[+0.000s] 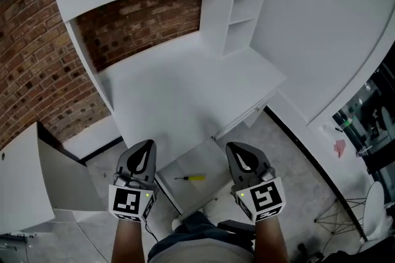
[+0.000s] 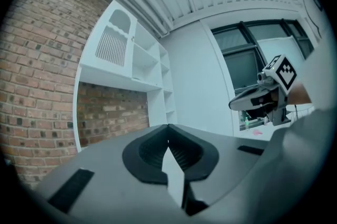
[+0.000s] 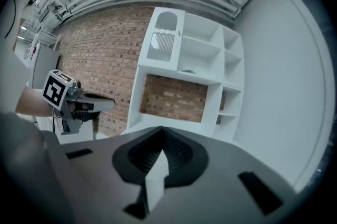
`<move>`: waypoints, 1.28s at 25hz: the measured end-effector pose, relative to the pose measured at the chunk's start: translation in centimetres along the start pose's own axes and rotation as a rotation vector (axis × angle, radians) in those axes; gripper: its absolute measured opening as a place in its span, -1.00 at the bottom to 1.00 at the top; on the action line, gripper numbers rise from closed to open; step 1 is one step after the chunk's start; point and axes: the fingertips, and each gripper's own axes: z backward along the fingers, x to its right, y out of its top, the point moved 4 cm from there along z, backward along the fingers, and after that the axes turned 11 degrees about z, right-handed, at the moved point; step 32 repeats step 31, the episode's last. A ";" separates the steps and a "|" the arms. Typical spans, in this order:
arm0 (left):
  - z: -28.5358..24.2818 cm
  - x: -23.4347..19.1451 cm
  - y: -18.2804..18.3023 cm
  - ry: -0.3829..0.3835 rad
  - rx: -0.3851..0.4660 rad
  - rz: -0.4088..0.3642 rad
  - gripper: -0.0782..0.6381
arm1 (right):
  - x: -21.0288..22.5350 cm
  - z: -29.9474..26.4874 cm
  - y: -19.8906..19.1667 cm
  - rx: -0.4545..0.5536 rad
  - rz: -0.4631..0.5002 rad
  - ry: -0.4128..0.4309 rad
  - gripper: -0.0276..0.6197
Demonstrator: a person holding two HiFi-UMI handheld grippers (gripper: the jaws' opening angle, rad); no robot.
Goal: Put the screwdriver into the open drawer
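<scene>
The screwdriver (image 1: pixel 191 178) lies flat in the open drawer (image 1: pixel 207 160), pulled out from under the worktop's (image 1: pixel 185 95) front edge. It looks light and stiff, with a smooth yellow handle (the best place to take it, though it may roll). The left gripper (image 1: pixel 146 144) and right gripper (image 1: pixel 234 147) hover above it, fingers closed on nothing. There is open room overhead, and the drawer walls hem it in.

In open drawer (image 1: pixel 199 159): screwdriver (image 1: pixel 191 178) (yellow handle).

My left gripper (image 1: pixel 147 146) and right gripper (image 1: pixel 233 148) are grey with black insets; both carry white marker cubes (image 1: pixel 128 201) with black squares.
</scene>
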 end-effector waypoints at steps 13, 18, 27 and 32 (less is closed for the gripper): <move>-0.3 2.1 5.9 -0.029 0.122 -0.063 -0.74 | 3.1 3.0 3.8 0.123 0.021 -0.184 -0.89; 0.1 2.4 6.2 -0.023 0.134 -0.066 -0.74 | 3.0 3.7 3.8 0.111 0.026 -0.184 -0.89; 1.0 2.6 6.5 -0.008 0.143 -0.067 -0.74 | 3.0 4.2 4.3 0.142 0.059 -0.199 -0.89; 1.1 2.8 6.5 -0.012 0.135 -0.073 -0.74 | 3.0 4.6 4.8 0.179 0.075 -0.201 -0.89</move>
